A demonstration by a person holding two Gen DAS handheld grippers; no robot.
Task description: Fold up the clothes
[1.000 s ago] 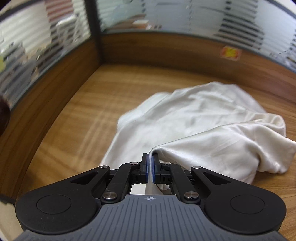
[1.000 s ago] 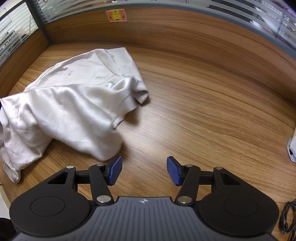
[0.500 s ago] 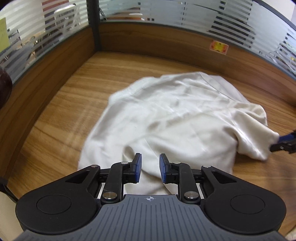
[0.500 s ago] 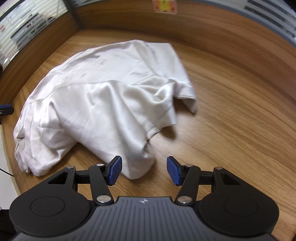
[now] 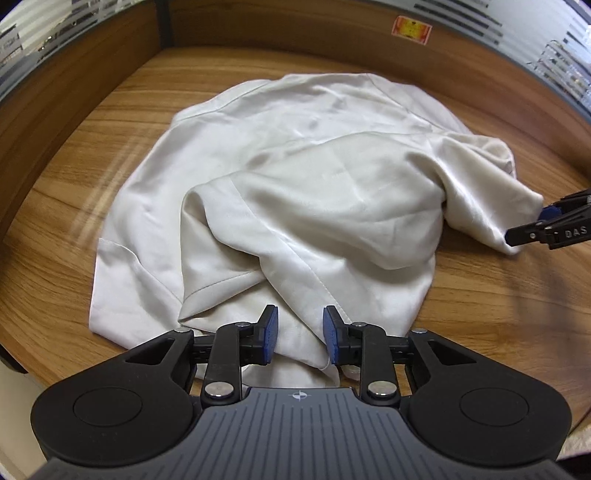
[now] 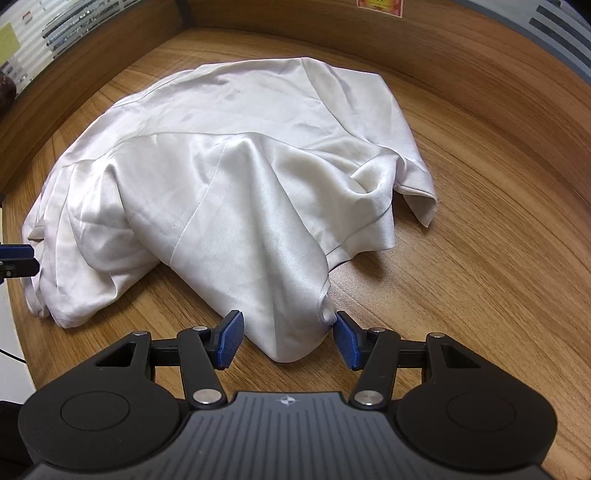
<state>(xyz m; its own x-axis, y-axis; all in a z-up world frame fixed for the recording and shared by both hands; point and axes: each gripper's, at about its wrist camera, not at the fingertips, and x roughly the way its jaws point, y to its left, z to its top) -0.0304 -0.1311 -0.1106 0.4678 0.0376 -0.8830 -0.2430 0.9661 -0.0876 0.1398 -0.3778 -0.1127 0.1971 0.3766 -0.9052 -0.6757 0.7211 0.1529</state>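
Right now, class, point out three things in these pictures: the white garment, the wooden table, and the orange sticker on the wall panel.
white garment (image 6: pixel 229 206), right wrist view, on its raised middle fold.
wooden table (image 6: pixel 480 266), right wrist view, on bare wood right of the cloth.
orange sticker (image 5: pixel 412 28), left wrist view, on its centre.

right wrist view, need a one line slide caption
Right gripper poised with open jaws around a corner of the crumpled white garment lying on the wooden table.

Both wrist cameras are looking steeply down along their jaws, close above the counter (image 5: pixel 92 110). Both are sharing the white garment (image 5: pixel 314 184), facing it from its near edge, the left from further left.
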